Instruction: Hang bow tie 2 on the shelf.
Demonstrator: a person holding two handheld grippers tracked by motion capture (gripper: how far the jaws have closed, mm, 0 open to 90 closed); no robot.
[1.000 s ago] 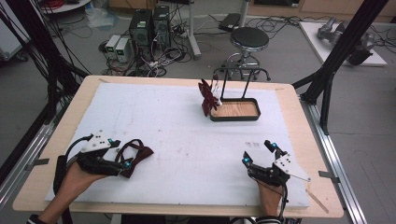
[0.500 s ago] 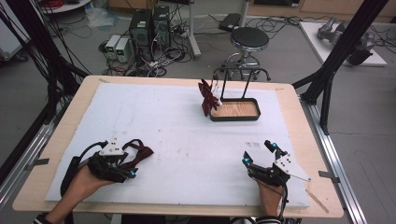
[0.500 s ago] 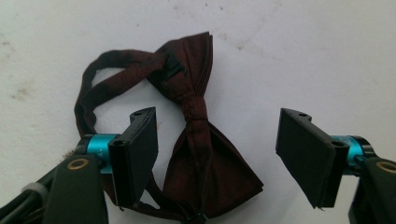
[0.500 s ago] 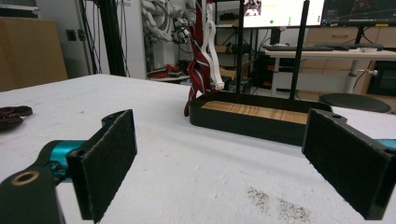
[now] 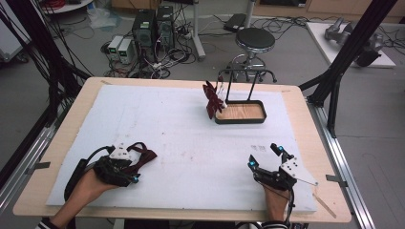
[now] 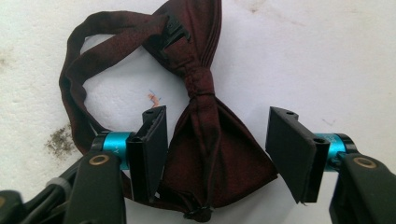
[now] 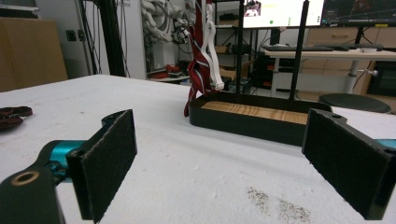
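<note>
Dark red cloth is the thing in hand: a bow tie (image 6: 205, 140) lies flat on the white table cover (image 5: 191, 138), at about seven o'clock on the table in the high view (image 5: 142, 155). The left gripper (image 6: 217, 147) has come down over it since a second ago, when it sat further toward the table's left edge with the tie beyond its tips. Its jaws have just been closing, and one wing of the tie now lies between them; the pad (image 6: 154, 149) on the left of that view touches the wing's edge, while the other stands a little clear, so the grip is not yet made. The strap (image 6: 81, 79) loops away toward ten o'clock in the left gripper view.

Across the table at five o'clock, the right gripper (image 5: 267, 160) rests on the cover with its jaws wide and nothing between them, unmoved. At one o'clock stands a black stand (image 5: 240, 113) with a wooden floor, another dark red tie (image 5: 211, 99) hanging off its rail. Judging by that, this tie likely goes there once pinched and lifted.
</note>
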